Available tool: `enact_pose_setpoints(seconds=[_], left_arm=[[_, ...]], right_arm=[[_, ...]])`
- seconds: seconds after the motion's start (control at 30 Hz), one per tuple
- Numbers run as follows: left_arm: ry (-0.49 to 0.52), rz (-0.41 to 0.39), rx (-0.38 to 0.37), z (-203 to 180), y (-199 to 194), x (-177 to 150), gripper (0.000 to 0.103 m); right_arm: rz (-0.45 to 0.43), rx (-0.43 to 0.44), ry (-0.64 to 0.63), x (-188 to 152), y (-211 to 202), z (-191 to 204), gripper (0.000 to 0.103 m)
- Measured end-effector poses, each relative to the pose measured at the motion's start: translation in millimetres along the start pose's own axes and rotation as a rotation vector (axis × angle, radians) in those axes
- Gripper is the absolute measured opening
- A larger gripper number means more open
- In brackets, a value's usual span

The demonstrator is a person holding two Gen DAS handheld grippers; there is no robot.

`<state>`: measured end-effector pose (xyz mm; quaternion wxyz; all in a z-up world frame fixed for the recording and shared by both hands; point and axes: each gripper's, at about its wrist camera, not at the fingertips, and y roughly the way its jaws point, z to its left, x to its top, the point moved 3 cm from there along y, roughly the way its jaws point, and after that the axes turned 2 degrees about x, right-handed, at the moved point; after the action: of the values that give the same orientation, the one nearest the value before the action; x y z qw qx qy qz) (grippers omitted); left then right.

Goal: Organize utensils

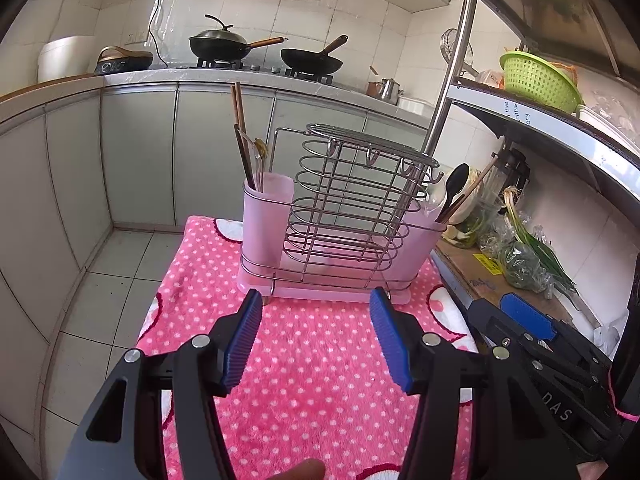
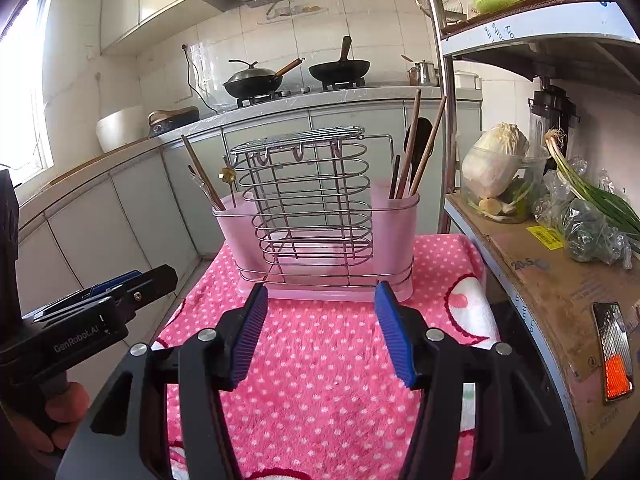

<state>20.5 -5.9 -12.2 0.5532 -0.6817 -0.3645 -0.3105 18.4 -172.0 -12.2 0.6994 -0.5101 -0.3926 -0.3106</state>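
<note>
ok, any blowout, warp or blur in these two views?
Right wrist: window at left is blown out; shelf pole bows with fisheye warp. Left wrist: even light, cabinets curve strongly toward the edge, black vignette in the corners. Both: holder is sharp; open hand-held grippers a little soft.

- The left gripper (image 1: 316,320) is held level and pointing forward, its two blue-padded fingers (image 1: 242,344) spread wide with nothing between them.
- The right gripper (image 2: 320,316) sits beside it in the same pose, fingers (image 2: 394,340) apart and empty.
- The person's left hand (image 2: 60,412) wraps the handle below the left gripper.
</note>
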Motion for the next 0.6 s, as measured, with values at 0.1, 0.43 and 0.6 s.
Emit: enact_pose_setpoints(seconds=[0.1,0.43,0.6], left_arm=[[0.004,0.001,0.0,-0.2,-0.2,0.0,0.055],[0.004,0.004,0.01,-1.1,0.6,-0.6,0.056],[0.012,0.007,0.023,-2.3,1.3,-1.2,0.056]], right_arm=[[-0.003,-0.002,0.006,0.6,-1.4,-0.4,0.057],[-0.011,-0.024,0.025,1.0,-3.3,-4.5,0.061],[-0.013,-0.036,0.022,1.6,-3.5,-4.5,0.062]])
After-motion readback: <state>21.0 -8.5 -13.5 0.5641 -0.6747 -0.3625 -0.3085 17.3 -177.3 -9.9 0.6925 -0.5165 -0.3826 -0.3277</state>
